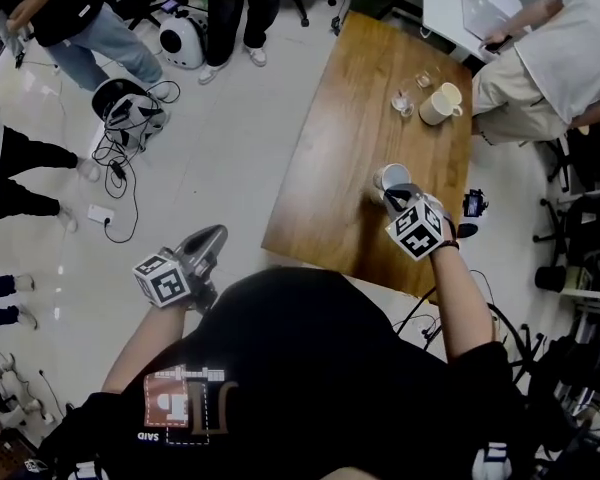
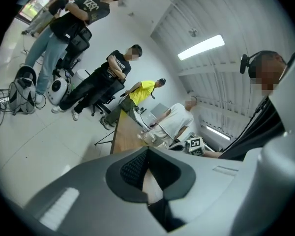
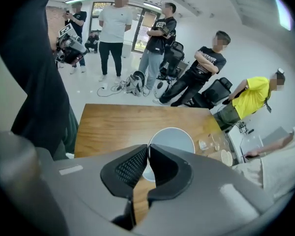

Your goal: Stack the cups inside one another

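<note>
A pale blue cup (image 1: 389, 177) stands upright near the front right of the wooden table (image 1: 345, 118). My right gripper (image 1: 394, 194) is shut on its near rim; in the right gripper view the jaws (image 3: 148, 149) pinch the wall of the cup (image 3: 176, 139). Farther back a cream cup (image 1: 441, 103) lies on its side next to two small clear glass cups (image 1: 405, 101). My left gripper (image 1: 210, 238) hangs off the table over the floor at the left, its tips (image 2: 148, 150) together with nothing between them.
A seated person in white (image 1: 560, 53) leans at the table's far right corner. Several people stand on the floor at the left and back. Cables and a bag (image 1: 130, 113) lie on the floor, with a white round device (image 1: 183, 40) behind them.
</note>
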Demonstrator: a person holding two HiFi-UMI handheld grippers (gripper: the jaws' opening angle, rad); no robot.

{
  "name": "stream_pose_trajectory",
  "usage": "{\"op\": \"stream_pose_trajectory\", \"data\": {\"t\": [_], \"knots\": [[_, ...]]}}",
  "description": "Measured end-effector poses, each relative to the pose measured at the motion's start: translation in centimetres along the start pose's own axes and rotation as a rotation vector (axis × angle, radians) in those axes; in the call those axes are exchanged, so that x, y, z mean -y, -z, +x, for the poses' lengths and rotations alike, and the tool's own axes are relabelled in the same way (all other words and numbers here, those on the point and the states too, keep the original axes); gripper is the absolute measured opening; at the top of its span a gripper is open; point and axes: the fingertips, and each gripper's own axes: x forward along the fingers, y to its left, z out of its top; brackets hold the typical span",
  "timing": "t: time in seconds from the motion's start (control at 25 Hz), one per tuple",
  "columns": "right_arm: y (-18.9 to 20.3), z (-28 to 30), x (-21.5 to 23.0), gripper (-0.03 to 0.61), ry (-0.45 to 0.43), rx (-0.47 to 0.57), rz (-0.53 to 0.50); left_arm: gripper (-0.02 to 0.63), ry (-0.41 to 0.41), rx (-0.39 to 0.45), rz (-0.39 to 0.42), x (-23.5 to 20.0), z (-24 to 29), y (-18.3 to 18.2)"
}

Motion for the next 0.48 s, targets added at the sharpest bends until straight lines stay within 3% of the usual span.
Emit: {"op": "stream_pose_trajectory", "data": {"t": [0.12,0.28,0.4,0.48], "knots": [[3.7,0.4,0.5,0.029,0.005,-0.065,0.022,0.002,0.012,-0.011,0.003,0.5,0.9,0.2],[5.2,2.2,0.2,0.042,0.009,-0.088,0.06,0.002,0.007,-0.015,0.003,0.3,0.9,0.2],[4.7,2.1,0.6,0.103,0.007,-0.055,0.125,0.002,0.005,-0.02,0.005,0.3,1.0,0.0],[3.9,0.4,1.6,0.114,0.055,0.005,0.172,0.002,0.015,-0.025,0.006,0.3,1.3,0.0]]}}
